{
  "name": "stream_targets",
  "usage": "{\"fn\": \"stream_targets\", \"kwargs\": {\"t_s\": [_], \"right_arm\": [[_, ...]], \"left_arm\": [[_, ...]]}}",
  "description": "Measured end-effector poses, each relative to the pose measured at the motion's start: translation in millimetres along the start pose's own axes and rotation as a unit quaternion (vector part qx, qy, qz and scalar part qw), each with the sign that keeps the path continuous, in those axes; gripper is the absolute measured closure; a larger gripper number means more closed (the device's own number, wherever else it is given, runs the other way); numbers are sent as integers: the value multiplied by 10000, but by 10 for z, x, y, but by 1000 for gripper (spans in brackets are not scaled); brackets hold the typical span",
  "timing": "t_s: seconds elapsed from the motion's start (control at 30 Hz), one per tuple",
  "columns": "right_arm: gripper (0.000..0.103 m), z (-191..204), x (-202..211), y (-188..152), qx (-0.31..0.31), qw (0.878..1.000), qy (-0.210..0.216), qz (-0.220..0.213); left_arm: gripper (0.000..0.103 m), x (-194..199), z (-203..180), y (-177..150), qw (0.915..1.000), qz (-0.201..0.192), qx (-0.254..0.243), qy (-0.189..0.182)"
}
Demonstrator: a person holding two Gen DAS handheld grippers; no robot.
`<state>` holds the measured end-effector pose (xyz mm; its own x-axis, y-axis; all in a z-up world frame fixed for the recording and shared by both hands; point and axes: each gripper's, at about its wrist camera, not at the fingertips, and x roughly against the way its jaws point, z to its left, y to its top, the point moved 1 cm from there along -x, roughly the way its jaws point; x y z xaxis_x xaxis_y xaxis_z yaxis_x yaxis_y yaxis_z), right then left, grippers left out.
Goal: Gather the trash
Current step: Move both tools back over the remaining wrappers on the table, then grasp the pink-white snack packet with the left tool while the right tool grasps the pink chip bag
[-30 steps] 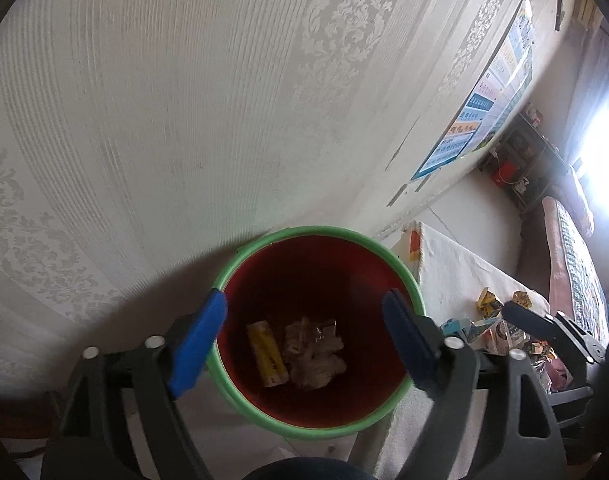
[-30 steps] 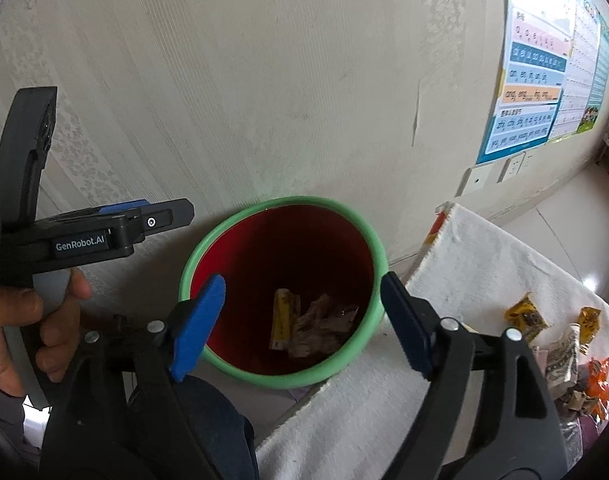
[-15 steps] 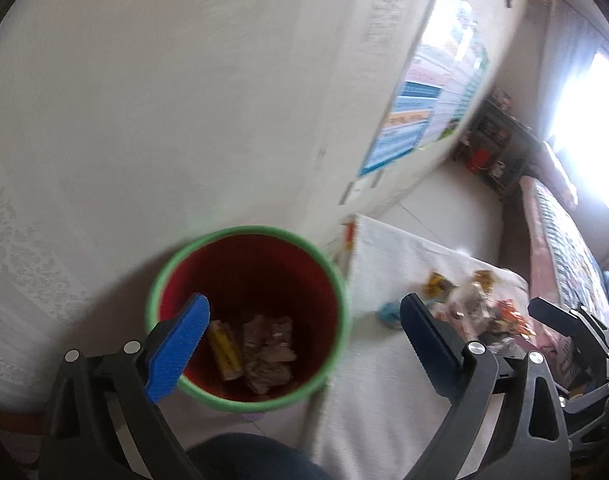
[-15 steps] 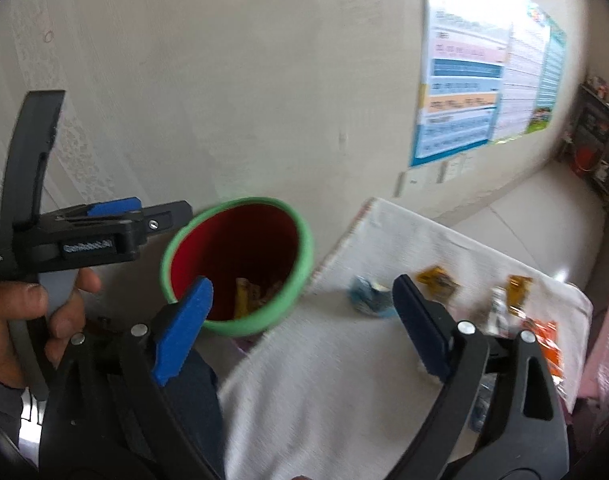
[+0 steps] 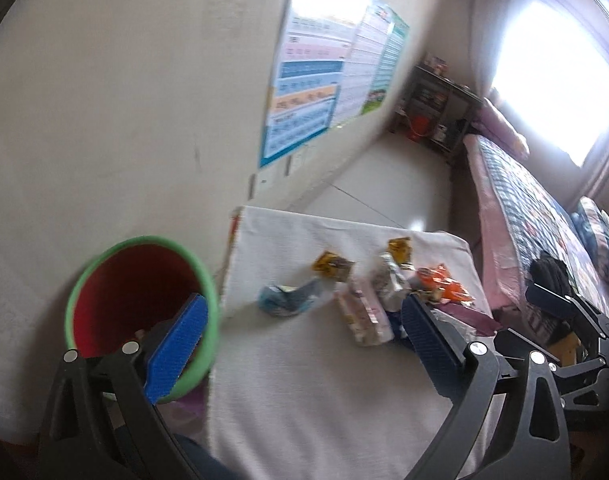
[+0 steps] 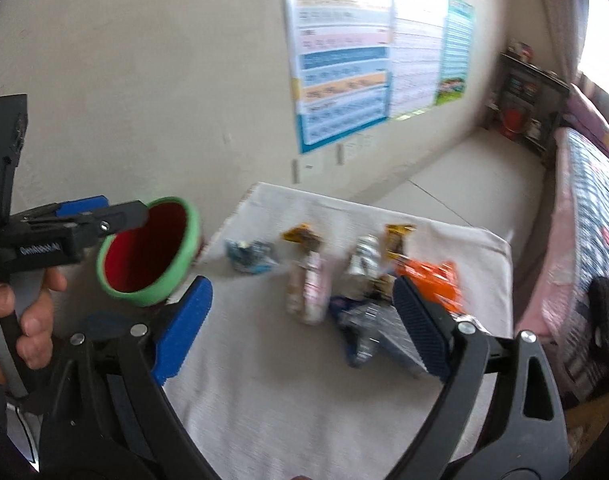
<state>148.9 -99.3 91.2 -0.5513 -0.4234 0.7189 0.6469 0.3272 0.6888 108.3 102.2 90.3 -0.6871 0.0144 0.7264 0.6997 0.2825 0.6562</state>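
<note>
Left gripper (image 5: 300,344) wide open, blue pads (image 5: 176,350) spread apart, nothing between them; angled down over white cloth (image 5: 304,380) on table. Left pad overlapping the bin's near rim in view, contact not clear. Right gripper (image 6: 300,324) also wide open, empty, blue pads (image 6: 182,326) apart, aimed down at the wrapper pile. Left gripper body seen at left edge of right wrist view, held by a hand (image 6: 20,312), fingers curled round the grey trigger.

Bin (image 5: 142,312): red inside, green rim, standing left of the cloth's edge, against the wall; some trash low inside, mostly hidden behind the pad.

Trash on cloth, loose cluster toward far right part: blue crumpled wrapper (image 6: 250,256) nearest the bin, apart from the rest; yellow-brown wrapper (image 6: 302,238) beyond it; pink-white packet (image 6: 308,292) lying lengthwise; silver wrapper (image 6: 364,260); second yellow wrapper (image 6: 398,240) at far side; orange wrapper (image 6: 432,280) at right; dark blue-silver foil pack (image 6: 368,324) closest to right gripper, partly behind its right pad. Blurred, labels unreadable.

Beyond: beige wall, chart poster (image 6: 344,64), dark shelf (image 6: 528,108) in corner, bed with patterned cover (image 5: 544,216) at right, bright window (image 5: 556,76).
</note>
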Motion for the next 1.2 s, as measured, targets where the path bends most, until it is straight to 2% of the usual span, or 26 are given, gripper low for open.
{"fn": "stream_targets", "kwargs": {"t_s": [0.37,0.57,0.73,0.9,1.07,1.2], "right_arm": [[13,-846,67,-327,-421,9971,-590,248],[13,-1147,-87,-474,-438,9946,-797,495],[13,-1406,-370,-613,-420,9915,-909,835],[13,-1660,-716,-770,-508,9879,-846,1200],[14,-1870,-948,-799,-576,9861,-818,1330],[25,-1962,-1103,-811,-607,9856,-590,1467]], "left_arm": [[10,-445,-479,-43,9985,382,-332,-184],[10,-832,-603,-168,9960,788,-371,-201],[10,-1144,-645,-208,9937,1053,-341,-171],[10,-1505,-698,-196,9908,1308,-317,-132],[10,-1903,-746,-187,9871,1586,-219,-78],[10,-2145,-717,-228,9840,1774,-169,76]]}}
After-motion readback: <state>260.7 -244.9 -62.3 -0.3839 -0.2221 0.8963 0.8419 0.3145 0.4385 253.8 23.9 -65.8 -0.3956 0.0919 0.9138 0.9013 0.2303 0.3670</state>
